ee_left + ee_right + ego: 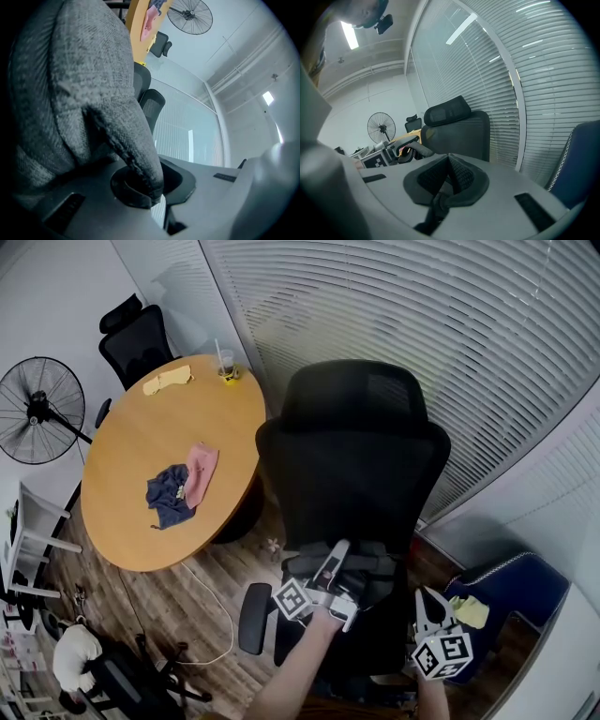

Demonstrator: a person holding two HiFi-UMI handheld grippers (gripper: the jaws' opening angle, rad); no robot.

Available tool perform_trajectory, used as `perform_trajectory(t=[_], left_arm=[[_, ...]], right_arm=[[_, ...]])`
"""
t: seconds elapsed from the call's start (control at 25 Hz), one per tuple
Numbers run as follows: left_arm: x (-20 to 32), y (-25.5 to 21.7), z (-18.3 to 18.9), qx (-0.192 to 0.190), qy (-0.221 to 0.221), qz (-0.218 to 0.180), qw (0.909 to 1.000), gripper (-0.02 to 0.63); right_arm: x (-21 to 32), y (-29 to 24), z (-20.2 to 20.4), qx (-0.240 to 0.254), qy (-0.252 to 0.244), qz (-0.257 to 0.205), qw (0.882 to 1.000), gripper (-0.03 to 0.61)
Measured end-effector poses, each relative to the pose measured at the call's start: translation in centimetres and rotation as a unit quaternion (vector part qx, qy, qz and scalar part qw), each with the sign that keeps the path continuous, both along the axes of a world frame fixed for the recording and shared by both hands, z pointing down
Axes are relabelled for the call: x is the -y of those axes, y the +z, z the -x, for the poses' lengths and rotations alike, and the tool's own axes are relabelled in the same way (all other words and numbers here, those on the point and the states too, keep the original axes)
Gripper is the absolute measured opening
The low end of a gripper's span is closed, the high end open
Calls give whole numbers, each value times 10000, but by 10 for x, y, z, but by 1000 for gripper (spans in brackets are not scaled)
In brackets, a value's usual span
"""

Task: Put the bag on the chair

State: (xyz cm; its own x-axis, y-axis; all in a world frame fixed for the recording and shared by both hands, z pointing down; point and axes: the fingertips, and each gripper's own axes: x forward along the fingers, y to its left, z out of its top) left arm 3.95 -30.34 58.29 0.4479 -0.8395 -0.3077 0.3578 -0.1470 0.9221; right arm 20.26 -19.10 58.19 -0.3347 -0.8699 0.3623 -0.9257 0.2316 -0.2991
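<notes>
The bag (pixel 79 93) is gripped by the closed jaws of the left gripper (pixel 336 557), low in the centre of the head view, over the seat of the black chair (pixel 352 456). The right gripper (pixel 429 604), at lower right, is seen closed, with nothing between its jaws.

Left gripper (pixel 140 190) fingers pinched on bag (pixel 70 84); right gripper (pixel 449 178) fingers together, empty.

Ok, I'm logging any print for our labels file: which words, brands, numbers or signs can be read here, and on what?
No readable text anywhere.
Left gripper and right gripper: only square marker patterns, no letters.
Cup on the round table: too small to show any print.
</notes>
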Motion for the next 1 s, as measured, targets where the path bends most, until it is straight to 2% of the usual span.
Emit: perform_trajectory(t=[0.52, 1.0], left_arm=[[15, 5, 0, -111, -83, 183, 9997, 23], [17, 13, 8, 401, -106, 315, 9986, 46]], right_arm=[[-3, -7, -5, -28, 138, -34, 9999, 11], [-1, -10, 2, -52, 96, -40, 9999, 11]])
